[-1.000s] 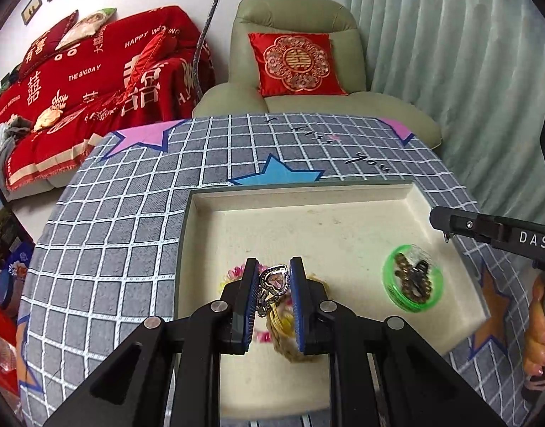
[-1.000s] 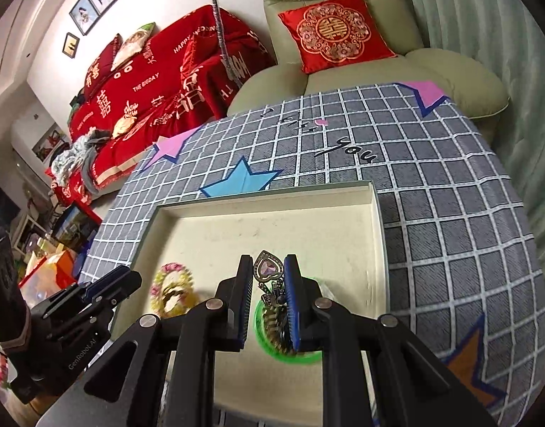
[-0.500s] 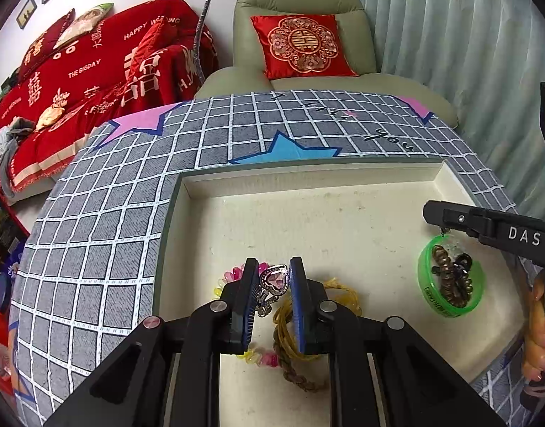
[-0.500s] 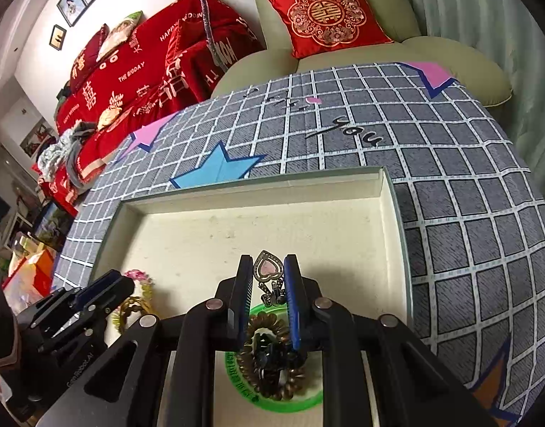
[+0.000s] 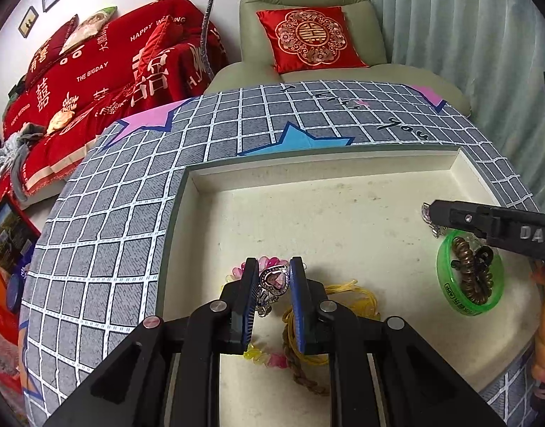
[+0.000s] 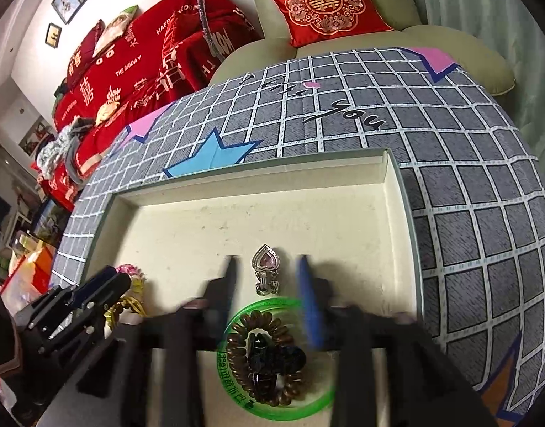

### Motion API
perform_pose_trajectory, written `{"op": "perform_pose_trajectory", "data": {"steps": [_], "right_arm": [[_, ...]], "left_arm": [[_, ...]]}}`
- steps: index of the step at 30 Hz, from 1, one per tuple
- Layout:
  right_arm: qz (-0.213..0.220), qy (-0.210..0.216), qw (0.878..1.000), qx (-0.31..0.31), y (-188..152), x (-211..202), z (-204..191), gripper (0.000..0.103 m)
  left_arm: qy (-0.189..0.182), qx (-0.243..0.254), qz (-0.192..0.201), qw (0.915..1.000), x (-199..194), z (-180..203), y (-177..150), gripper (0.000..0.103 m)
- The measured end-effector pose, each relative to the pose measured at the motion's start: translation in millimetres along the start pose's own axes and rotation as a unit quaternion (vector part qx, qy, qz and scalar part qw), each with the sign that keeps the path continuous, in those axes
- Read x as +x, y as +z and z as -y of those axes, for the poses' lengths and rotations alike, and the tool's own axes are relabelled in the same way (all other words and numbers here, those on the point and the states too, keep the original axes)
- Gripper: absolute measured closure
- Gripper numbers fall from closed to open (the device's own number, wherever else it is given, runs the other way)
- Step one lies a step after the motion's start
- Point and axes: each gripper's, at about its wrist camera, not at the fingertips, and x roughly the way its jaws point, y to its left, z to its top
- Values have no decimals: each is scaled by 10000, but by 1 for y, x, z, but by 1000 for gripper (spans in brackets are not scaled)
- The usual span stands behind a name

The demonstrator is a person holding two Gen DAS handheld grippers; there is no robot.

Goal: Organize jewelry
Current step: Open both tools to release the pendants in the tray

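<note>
Left gripper (image 5: 271, 277) low over the tray's near-left part, fingers pinched on a heart pendant (image 5: 273, 280), right gripper (image 6: 267, 277) spread wide, blurred, holding nothing

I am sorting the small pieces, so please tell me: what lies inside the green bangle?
Inside the green bangle lie a brown spiral hair tie and a dark clip. Blurred right gripper fingers partly cover them.

The table (image 5: 123, 213) wears a grey grid-patterned cloth (image 6: 468, 178) with coloured stars; a shallow cream tray (image 5: 343, 181) lies directly on it.
</note>
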Motion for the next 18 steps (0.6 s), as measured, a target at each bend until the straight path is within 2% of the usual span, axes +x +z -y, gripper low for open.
{"op": "perform_pose_trajectory", "data": {"steps": [15, 16, 17, 18], "right_arm": [[273, 222, 9992, 195, -6, -45, -5, 45], [293, 224, 9991, 196, -8, -49, -5, 45], [319, 224, 9991, 193, -10, -54, -6, 45], [332, 228, 9990, 190, -12, -58, -6, 45]], "left_arm": [[-12, 49, 139, 9999, -20, 4, 3, 75], [-14, 43, 167, 9998, -23, 4, 3, 72], [-13, 23, 189, 9998, -26, 4, 2, 35], [3, -28, 231, 9997, -30, 3, 2, 10]]}}
